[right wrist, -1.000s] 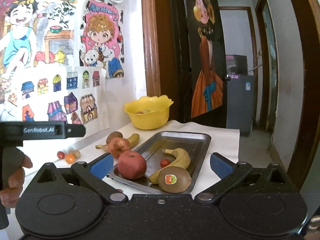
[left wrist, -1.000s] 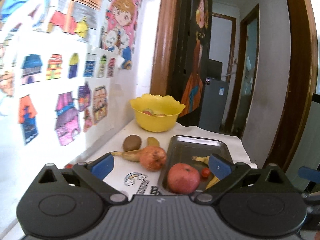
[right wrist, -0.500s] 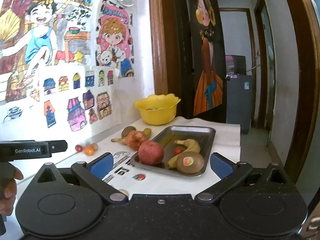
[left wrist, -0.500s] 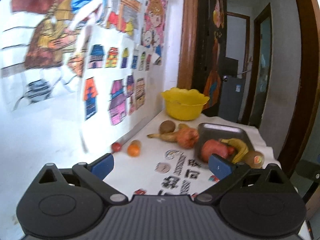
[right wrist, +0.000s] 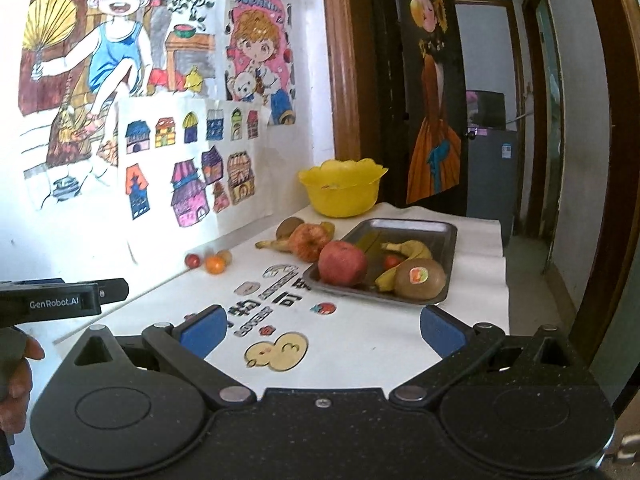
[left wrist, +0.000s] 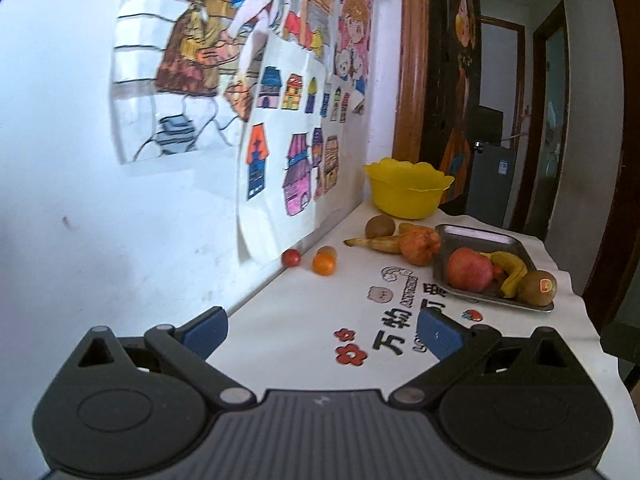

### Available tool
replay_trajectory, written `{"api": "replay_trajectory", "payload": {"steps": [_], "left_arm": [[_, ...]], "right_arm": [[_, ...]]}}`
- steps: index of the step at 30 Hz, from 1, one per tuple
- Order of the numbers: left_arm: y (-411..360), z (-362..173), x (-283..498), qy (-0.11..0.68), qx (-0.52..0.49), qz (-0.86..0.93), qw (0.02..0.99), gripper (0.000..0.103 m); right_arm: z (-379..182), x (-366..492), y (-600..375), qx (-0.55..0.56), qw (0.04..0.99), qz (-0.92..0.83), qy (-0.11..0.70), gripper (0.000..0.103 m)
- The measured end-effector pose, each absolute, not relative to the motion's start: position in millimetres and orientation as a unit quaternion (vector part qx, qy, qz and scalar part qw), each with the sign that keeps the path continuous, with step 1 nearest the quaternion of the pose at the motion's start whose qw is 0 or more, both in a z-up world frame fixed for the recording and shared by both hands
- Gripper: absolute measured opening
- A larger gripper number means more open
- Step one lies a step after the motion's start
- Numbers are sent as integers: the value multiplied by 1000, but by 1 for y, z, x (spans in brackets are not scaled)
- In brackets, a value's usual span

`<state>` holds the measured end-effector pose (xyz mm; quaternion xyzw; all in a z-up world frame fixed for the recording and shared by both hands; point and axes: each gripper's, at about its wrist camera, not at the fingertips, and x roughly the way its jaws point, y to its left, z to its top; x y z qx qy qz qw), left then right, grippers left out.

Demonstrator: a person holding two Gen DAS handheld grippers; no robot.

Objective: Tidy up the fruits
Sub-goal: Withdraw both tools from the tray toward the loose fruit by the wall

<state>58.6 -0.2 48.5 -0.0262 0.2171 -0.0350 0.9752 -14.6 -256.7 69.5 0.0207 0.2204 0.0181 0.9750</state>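
Both grippers hang over the near end of the white table, and both are spread wide with nothing between the fingers. The left gripper points along the wall side; ahead of its left finger sit a small red tomato and a little orange fruit, close together by the wall. The right gripper faces the metal tray, which lies ahead of its right finger — well clear of it. On the tray: a red apple at the near left corner, a kiwi with a sticker at the near edge, a yellow banana curling behind it, and something small and red tucked between. Just left of the tray, off it, a second apple rests against a browned banana, with another kiwi behind. Furthest off, straight ahead, the yellow bowl stands against the door frame. At the right camera's left edge, a hand grips the left tool.
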Motion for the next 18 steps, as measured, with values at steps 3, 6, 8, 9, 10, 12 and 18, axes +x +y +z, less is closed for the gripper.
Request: {"api": "replay_trajectory", "payload": {"steps": [3,6,8,9,10,12,18], "left_arm": [[5,47,57,219,-24,-30,975,102],[7,44,58,225,-20,-26,974,102],[8,44,60,228,-17,-23,973,102],[8,44,62,229,-15,-22,973,102],[8,44,64,230,-12,-21,973,102],[9,45,70,232,-6,-19,972,102],[13,49,99,246,7,-23,969,102]], "right_arm": [[67,-14,-252,20,973,25,229,102],[67,-9,-246,11,971,35,238,102],[67,-5,-243,9,970,39,239,102],[68,-1,-242,10,970,42,240,102],[68,3,-241,9,969,45,241,102],[70,13,-239,4,969,52,242,102],[86,46,-232,-51,969,120,210,102]]}}
